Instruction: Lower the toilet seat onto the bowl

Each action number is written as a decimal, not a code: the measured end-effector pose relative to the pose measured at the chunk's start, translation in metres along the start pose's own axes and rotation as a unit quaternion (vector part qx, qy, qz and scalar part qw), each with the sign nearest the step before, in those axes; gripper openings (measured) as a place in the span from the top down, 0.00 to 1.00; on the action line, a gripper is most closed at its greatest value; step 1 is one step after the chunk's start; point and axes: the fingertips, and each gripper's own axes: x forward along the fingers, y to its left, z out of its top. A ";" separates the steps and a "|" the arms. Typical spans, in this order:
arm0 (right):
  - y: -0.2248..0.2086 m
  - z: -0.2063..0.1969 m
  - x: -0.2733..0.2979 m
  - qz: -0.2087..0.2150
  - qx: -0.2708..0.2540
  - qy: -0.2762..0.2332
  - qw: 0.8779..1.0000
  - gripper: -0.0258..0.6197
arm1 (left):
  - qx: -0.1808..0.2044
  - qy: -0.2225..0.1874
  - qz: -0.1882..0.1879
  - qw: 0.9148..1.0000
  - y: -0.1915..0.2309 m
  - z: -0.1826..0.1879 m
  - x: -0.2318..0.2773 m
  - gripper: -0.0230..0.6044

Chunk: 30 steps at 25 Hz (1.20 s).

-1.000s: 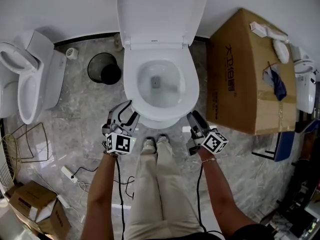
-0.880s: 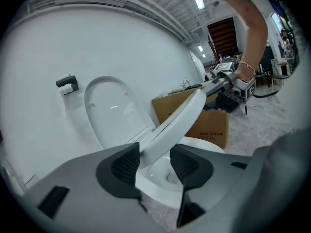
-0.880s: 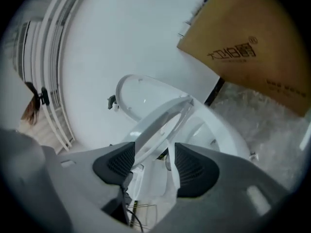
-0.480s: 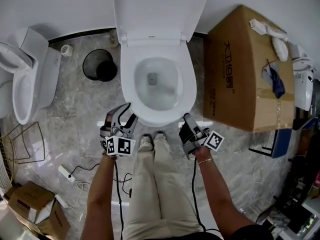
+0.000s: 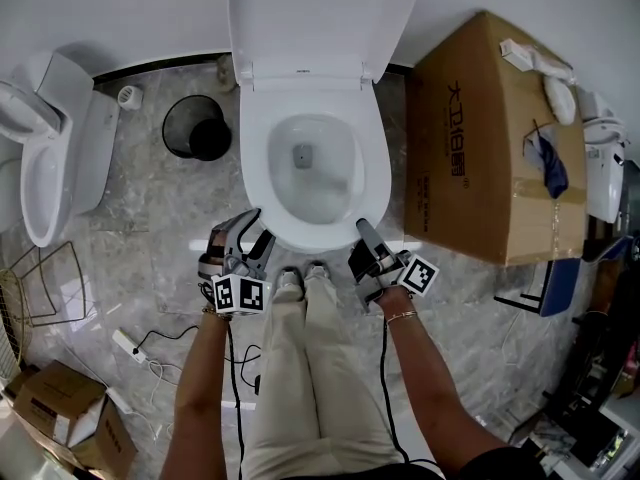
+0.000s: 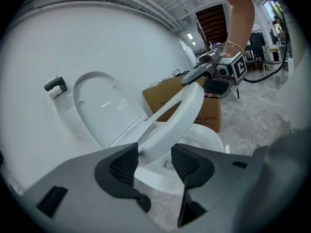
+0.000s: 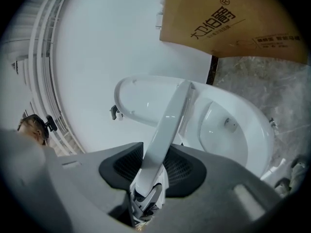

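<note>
One toilet stands straight ahead of me with its lid upright against the wall, and its toilet seat is part-way down, slanting above the bowl and not yet resting on it. To my right stands one large cardboard box, and a second toilet stands at my far left. There is one smaller cardboard box on the floor at lower left, one wire rack above it, and one black bin between the two toilets. I hold two grippers, both at the seat's front edge. My right gripper is closing, the seat's thin rim running between its pads with both pads against it. My left gripper is opening at a middling width; the rim lies between its jaws, against the left pad and clear of the other. Compared with a second ago, my right gripper has come in closer to the toilet's front edge, while the left sits almost where it was.
</note>
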 end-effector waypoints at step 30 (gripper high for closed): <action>-0.062 -0.016 -0.017 -0.044 0.032 -0.027 0.998 0.78 | -0.880 -0.159 -0.090 0.439 -0.037 -0.029 0.012 0.76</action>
